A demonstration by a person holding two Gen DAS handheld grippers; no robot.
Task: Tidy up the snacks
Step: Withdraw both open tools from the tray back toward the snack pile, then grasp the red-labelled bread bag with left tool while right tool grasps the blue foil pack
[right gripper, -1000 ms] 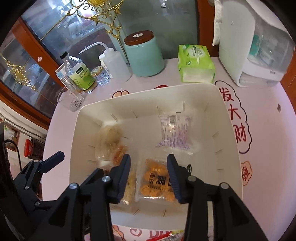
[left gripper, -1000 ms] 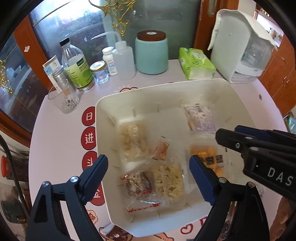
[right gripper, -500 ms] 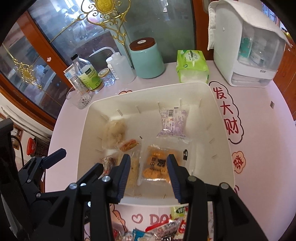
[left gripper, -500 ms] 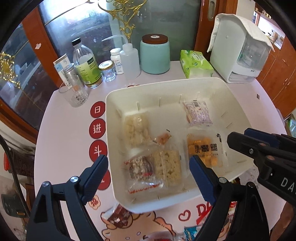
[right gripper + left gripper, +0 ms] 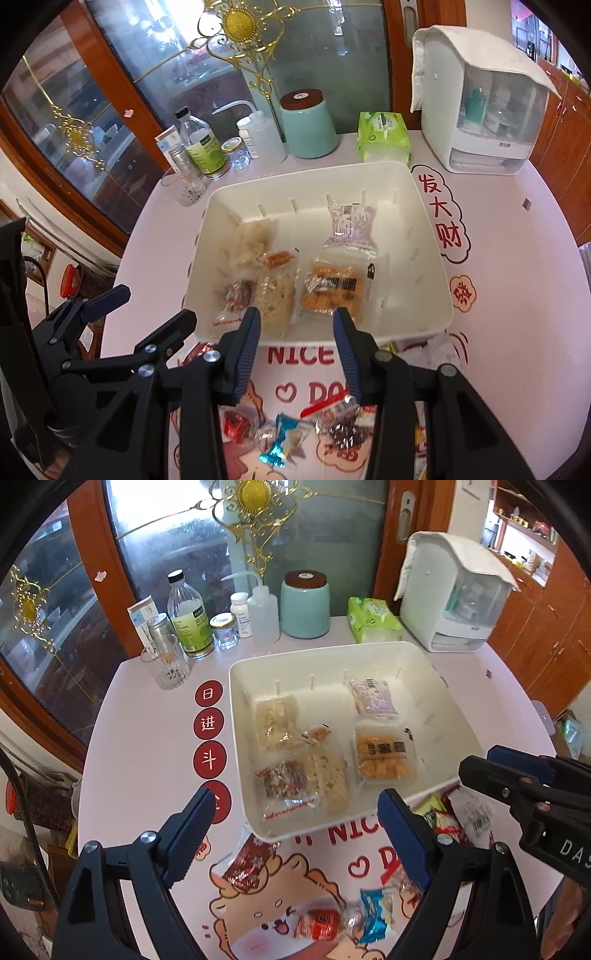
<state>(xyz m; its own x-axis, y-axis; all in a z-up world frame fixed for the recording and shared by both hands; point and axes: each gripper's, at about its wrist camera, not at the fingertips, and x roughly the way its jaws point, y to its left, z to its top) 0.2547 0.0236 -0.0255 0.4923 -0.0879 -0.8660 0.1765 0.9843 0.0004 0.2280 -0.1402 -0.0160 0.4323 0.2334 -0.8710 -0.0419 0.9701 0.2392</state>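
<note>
inside bin [image 5: 236,716]: six snack packets [image 5: 382,753].

A white bin [image 5: 236,716] at frame centre holds six flat snack packets [image 5: 384,755]; loose wrapped snacks [image 5: 373,915] lie scattered below it.

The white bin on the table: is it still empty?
No: the white bin already holds several wrapped snacks, among them an orange packet and a purple-printed packet lying flat on its floor.
</note>
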